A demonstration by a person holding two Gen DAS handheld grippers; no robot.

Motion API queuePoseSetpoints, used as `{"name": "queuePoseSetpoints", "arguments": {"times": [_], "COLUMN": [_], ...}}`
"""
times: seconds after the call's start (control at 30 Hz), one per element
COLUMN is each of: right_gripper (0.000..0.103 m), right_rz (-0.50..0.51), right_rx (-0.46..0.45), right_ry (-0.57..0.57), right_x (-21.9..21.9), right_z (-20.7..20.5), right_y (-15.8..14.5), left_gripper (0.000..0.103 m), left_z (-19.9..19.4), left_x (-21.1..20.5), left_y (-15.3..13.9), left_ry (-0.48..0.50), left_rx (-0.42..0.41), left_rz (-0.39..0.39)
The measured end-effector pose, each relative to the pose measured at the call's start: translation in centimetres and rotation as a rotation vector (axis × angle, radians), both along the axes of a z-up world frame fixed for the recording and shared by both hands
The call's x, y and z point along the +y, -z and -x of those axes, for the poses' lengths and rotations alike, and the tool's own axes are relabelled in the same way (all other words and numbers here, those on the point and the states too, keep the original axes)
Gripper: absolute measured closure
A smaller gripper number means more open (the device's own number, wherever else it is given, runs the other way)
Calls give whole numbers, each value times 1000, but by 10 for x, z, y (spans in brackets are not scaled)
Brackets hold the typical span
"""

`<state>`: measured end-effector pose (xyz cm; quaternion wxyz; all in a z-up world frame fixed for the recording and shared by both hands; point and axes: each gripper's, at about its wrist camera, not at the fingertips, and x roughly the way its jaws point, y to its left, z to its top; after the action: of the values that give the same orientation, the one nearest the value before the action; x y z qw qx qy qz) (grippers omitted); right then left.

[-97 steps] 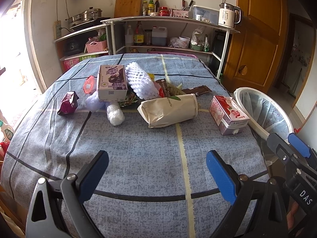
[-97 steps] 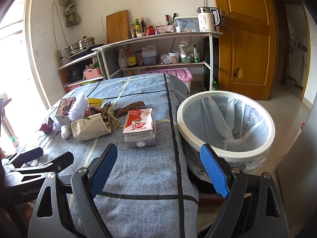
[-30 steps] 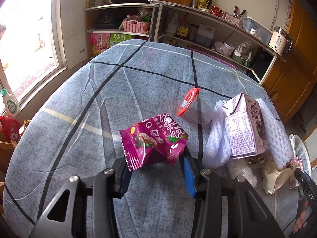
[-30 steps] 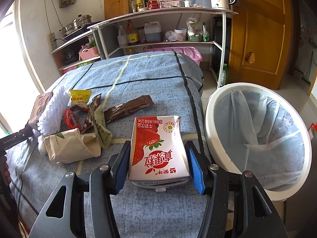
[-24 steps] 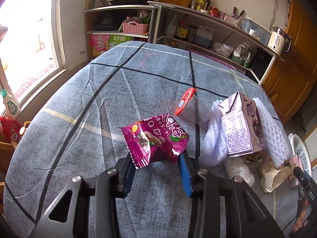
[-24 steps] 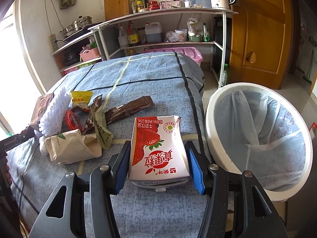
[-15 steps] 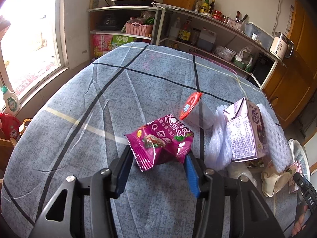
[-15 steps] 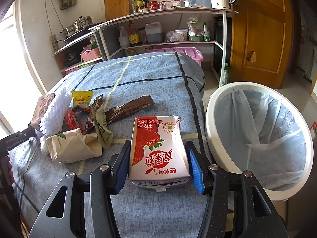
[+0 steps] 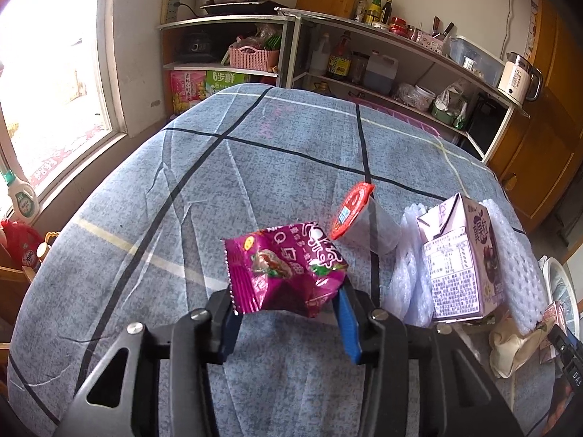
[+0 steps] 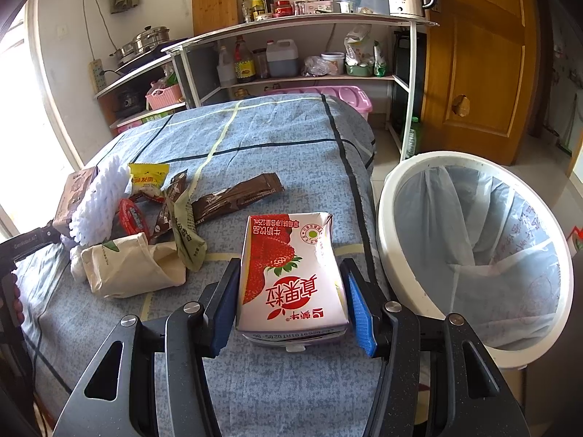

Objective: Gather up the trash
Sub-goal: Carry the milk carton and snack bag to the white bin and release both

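The strawberry carton (image 10: 291, 276) near the right gripper reads "真果粒", "牛奶饮品" and "125mL". The green box (image 9: 224, 82) on the far shelf shows "6步鲜". The magenta snack bag (image 9: 282, 273) carries a "Q". The right gripper's body at the right edge (image 9: 574, 373) shows "DA"; the left gripper's body at the left edge (image 10: 25, 244) reads "GenRobot"

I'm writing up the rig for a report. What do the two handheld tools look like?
Both look alike: the left tool and right tool have matte black, speckled arms with triangular cut-outs and silver screw heads at the joints. Each finger carries a flat blue pad, ridged on its face. No cables or sleeves show. The left tool's body, seen from the right camera, bears pale lettering too blurred to read.
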<state>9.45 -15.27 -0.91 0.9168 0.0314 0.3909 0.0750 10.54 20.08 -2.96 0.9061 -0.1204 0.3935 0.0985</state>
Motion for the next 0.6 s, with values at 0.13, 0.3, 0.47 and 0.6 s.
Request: {"name": "queuePoseSetpoints", "arguments": {"times": [0.13, 0.3, 0.47, 0.6], "right_gripper": [48, 48, 48, 48], "right_rz": [-2, -9, -36, -55], "right_rx": [0, -17, -46, -76], "right_ry": [2, 8, 12, 30], "right_x": [0, -2, -11, -24], "right_z": [0, 3, 10, 17], "right_y": [0, -2, -14, -28], "left_gripper": [66, 66, 66, 66], "left_z": [2, 9, 20, 26], "left_x": [-4, -9, -25, -49], "left_y": [-2, -10, -31, -52], "left_ry": [17, 30, 68, 122], "left_rx": [-8, -32, -72, -108], "left_rz": [-4, -1, -5, -7]}}
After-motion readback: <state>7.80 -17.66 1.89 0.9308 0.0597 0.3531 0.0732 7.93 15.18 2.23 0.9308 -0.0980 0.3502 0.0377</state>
